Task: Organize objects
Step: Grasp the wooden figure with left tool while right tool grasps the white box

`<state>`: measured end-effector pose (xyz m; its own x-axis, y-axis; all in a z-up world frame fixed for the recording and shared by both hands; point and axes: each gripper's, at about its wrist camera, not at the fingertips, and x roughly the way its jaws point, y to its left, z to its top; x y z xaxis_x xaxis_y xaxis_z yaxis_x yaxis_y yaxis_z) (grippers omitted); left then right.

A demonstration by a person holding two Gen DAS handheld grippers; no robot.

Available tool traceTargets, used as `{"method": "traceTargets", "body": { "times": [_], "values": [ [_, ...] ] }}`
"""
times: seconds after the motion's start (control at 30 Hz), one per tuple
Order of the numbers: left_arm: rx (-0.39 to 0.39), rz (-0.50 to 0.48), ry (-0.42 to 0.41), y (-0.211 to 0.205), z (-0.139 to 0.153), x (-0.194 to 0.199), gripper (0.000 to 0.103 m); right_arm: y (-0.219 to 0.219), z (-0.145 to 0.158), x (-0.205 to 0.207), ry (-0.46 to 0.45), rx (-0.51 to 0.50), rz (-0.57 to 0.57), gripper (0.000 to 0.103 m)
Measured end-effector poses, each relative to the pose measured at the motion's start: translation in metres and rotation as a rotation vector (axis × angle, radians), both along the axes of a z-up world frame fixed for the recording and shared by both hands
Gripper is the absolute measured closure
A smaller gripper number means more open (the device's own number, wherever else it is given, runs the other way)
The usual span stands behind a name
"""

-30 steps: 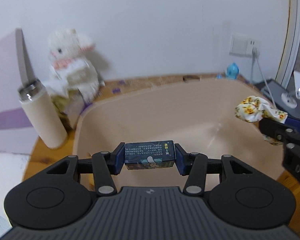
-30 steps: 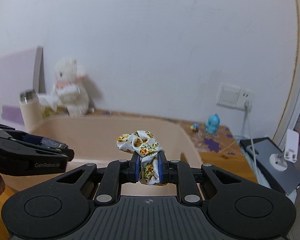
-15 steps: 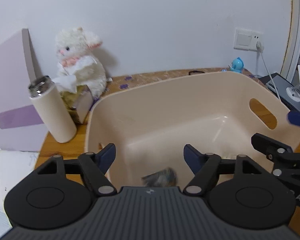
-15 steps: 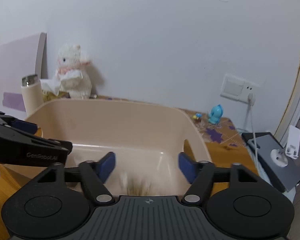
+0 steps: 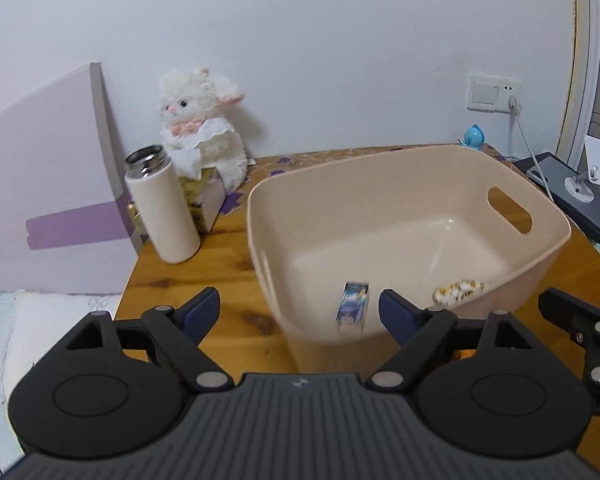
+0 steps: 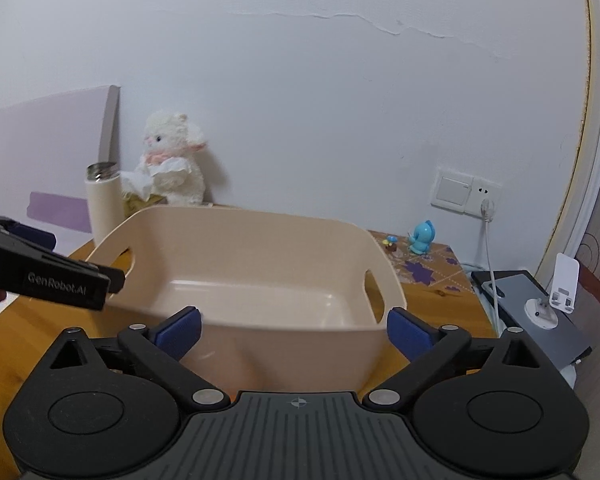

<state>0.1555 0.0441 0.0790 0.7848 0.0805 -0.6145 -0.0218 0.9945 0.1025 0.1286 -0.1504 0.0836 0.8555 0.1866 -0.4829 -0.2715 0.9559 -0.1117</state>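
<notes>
Left wrist view: beige bin [image 5: 420,168] on wooden table [image 5: 204,280], box [image 5: 353,307] and scrunchie [image 5: 458,291] on its near floor. Left gripper [image 5: 299,308] and right gripper [image 6: 294,330] both splayed, empty. Judgement: retreat high, clearing the near rim.

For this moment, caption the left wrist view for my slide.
Open left claw before the beige bin holding a small box and floral scrunchie.
</notes>
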Motion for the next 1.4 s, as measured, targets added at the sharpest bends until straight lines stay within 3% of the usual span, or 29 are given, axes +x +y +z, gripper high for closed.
{"method": "traceTargets", "body": {
  "times": [0.47,0.93,1.3,1.4],
  "values": [
    [-0.009,0.009,0.09,0.02,-0.044,-0.051,0.016,0.016,-0.055,-0.039,0.14,-0.01,0.047,0.001],
    [-0.031,0.039,0.196,0.032,-0.09,-0.057,0.016,0.034,-0.099,-0.028,0.252,0.028,0.053,0.002],
    [-0.07,-0.008,0.218,0.018,-0.098,-0.053,0.016,0.012,-0.105,-0.02,0.28,0.034,-0.021,0.003],
    [-0.044,-0.021,0.212,0.011,-0.1,-0.053,0.016,-0.001,-0.106,-0.02,0.289,0.02,-0.046,0.004]
  ]
}}
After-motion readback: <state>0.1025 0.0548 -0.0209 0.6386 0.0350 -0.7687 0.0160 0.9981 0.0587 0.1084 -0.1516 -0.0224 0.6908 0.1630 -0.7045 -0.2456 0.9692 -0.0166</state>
